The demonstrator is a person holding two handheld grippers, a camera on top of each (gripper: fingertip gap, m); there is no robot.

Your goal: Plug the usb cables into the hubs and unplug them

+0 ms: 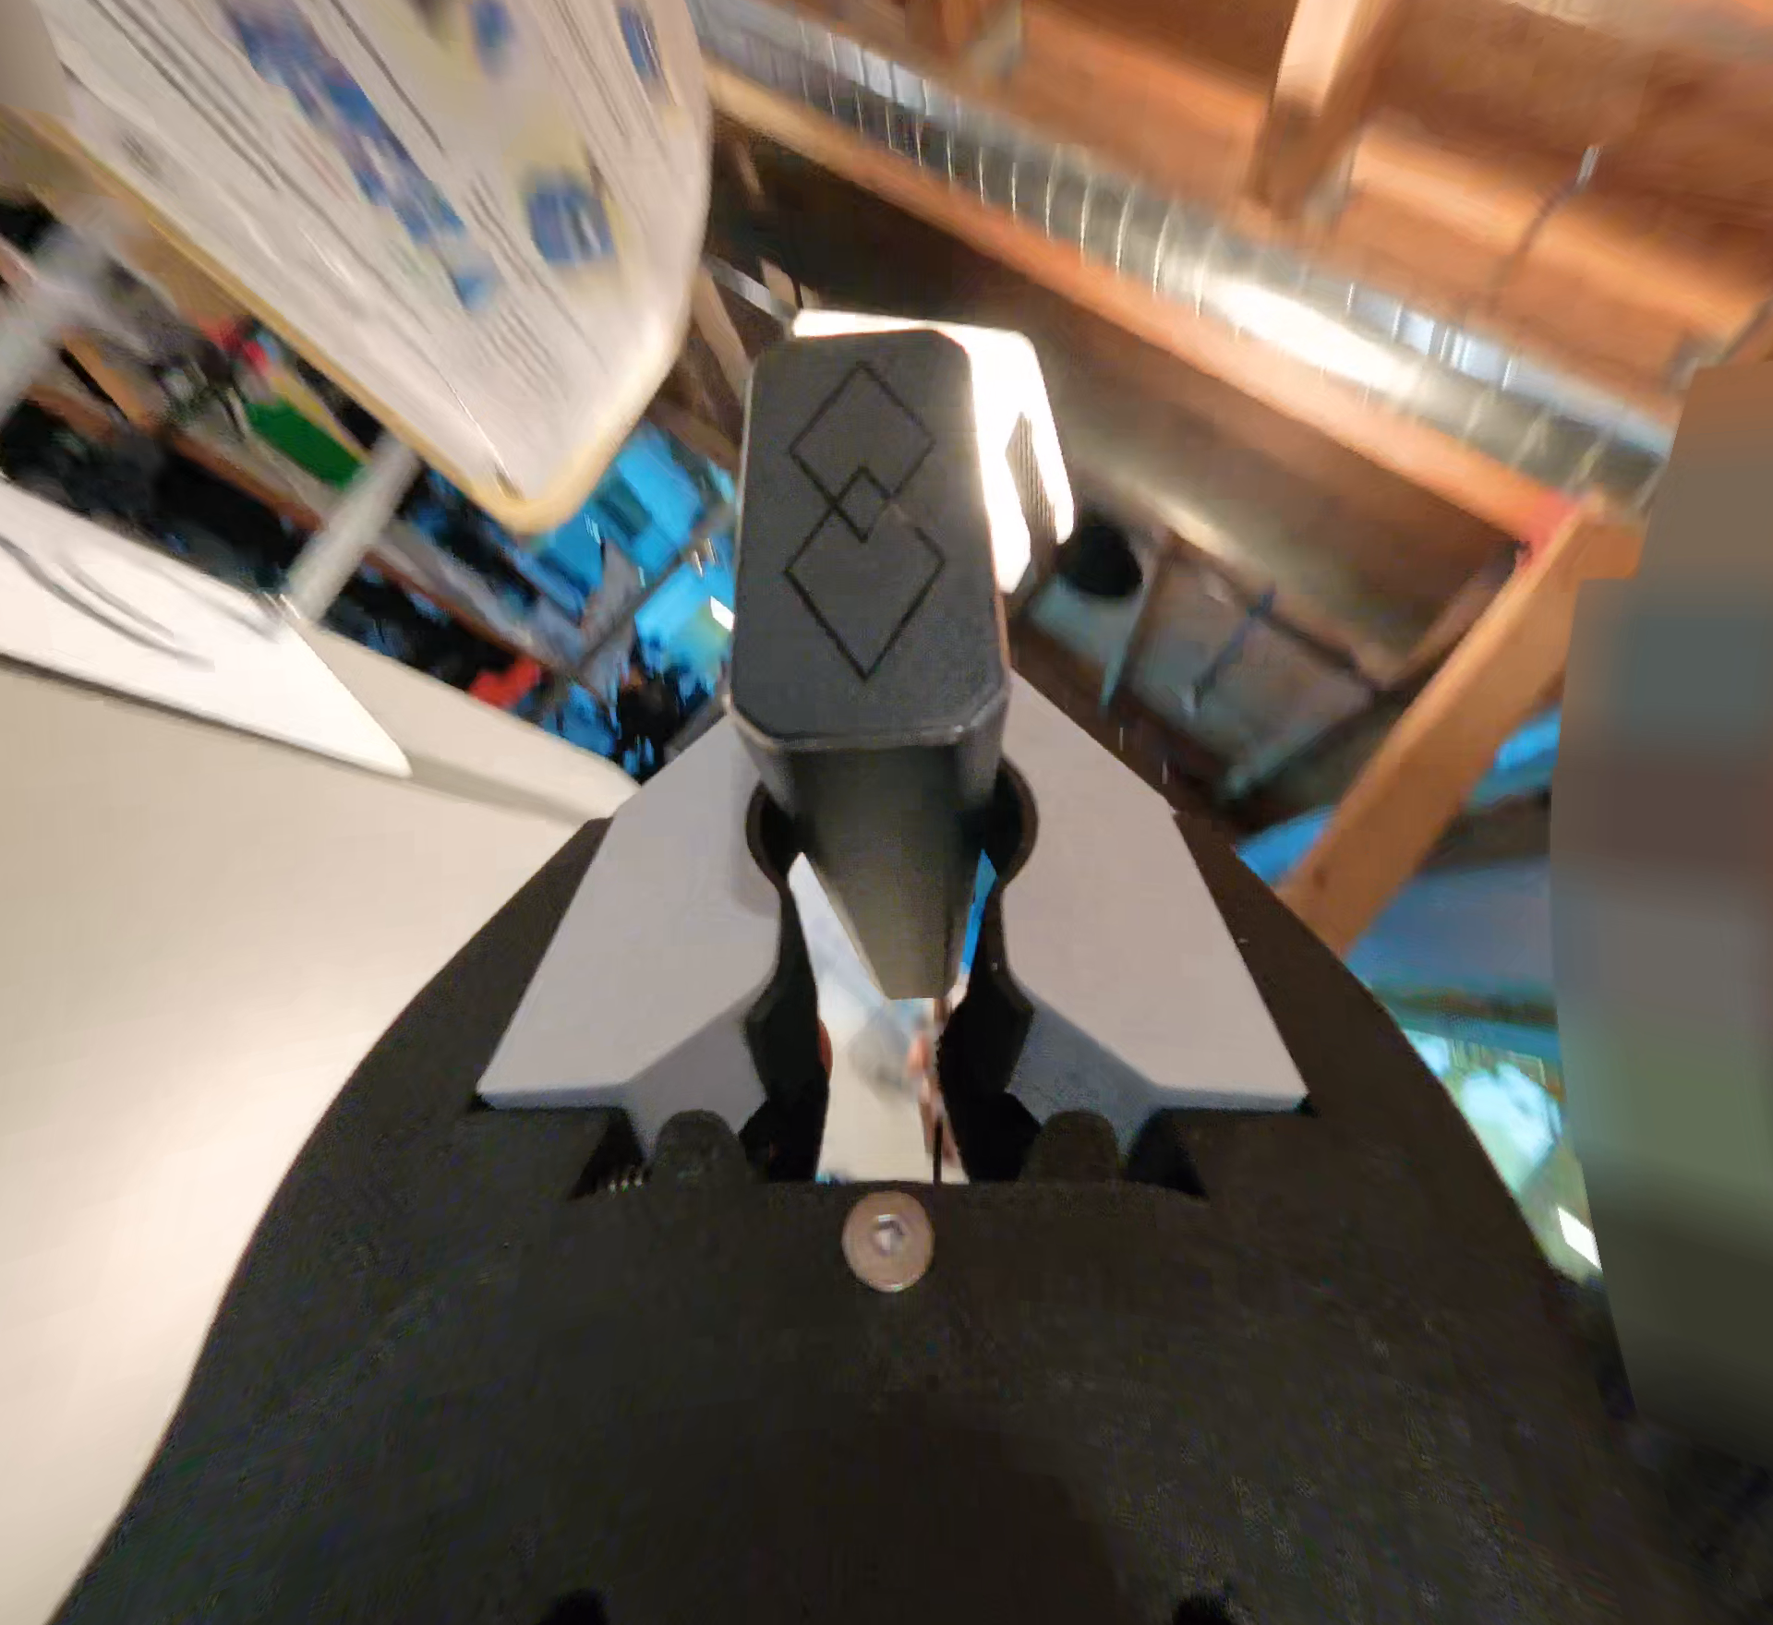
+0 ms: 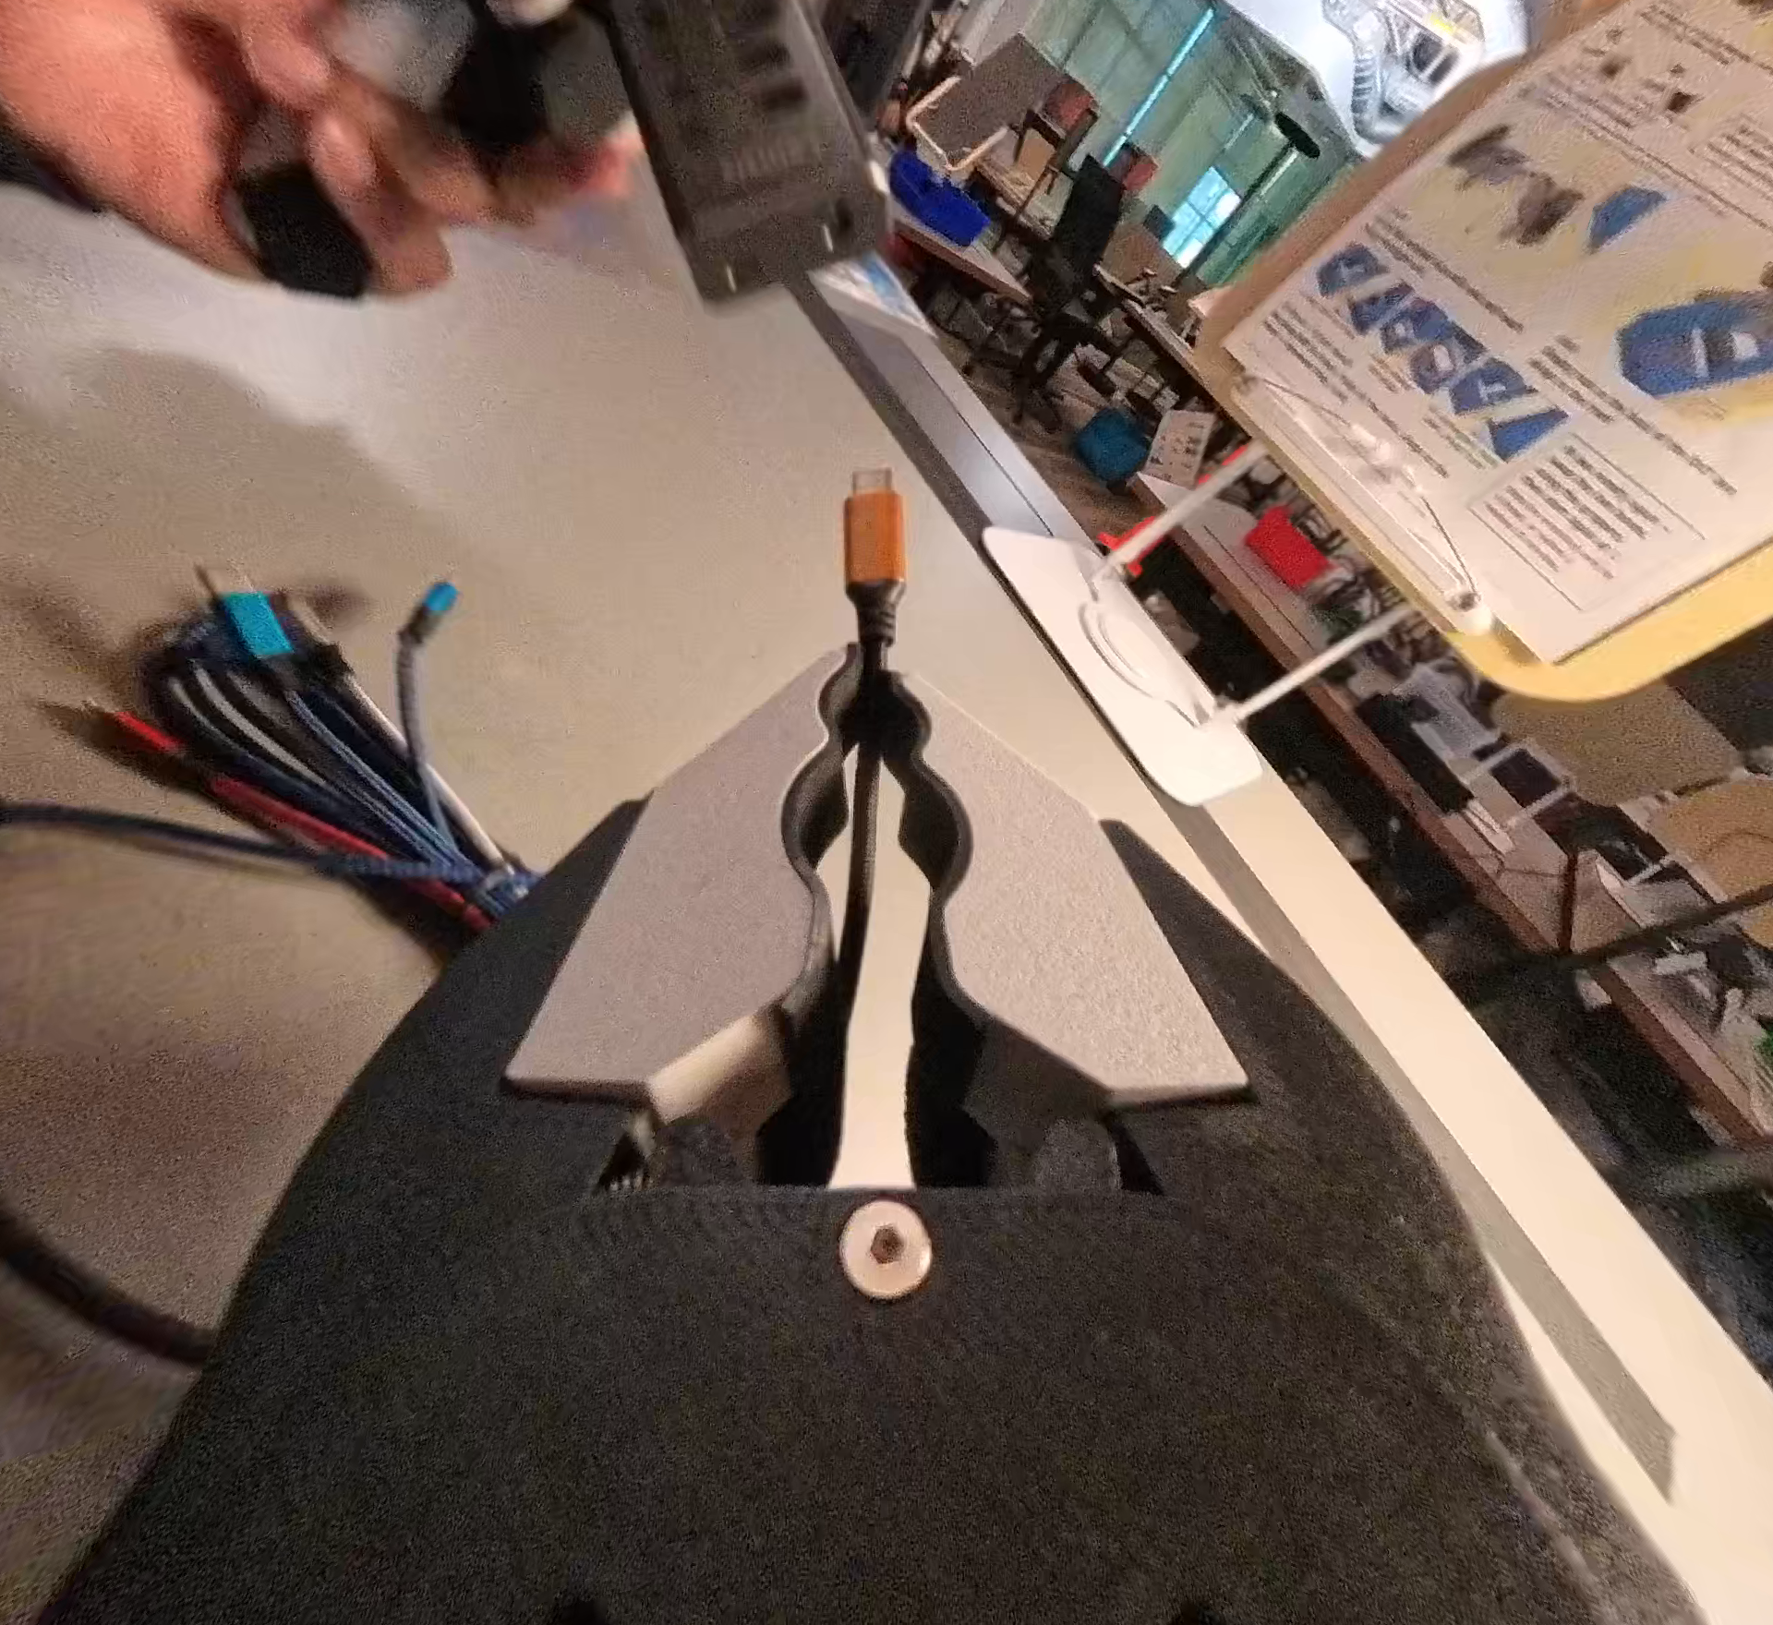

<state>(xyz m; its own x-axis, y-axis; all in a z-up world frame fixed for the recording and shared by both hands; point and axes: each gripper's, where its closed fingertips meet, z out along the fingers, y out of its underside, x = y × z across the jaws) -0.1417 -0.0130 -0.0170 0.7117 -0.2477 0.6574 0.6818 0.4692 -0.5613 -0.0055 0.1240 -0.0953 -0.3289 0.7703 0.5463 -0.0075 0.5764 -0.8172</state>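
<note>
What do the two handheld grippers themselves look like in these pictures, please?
Both look alike. The left gripper and the right gripper each have a rough-textured black body that widens toward the camera, with one silver screw at the centre. Each carries two flat grey angular fingers with wavy black inner edges. No cable of their own shows, and no sleeve can be made out.

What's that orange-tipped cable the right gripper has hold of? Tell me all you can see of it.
The orange-tipped cable has an orange, metallic-looking connector shell with a small silver plug at its end, a ribbed black collar below, and a thin black cord. The right gripper pinches the cord just under the collar, so the plug stands straight out above the pale table, plugged into nothing.
</note>
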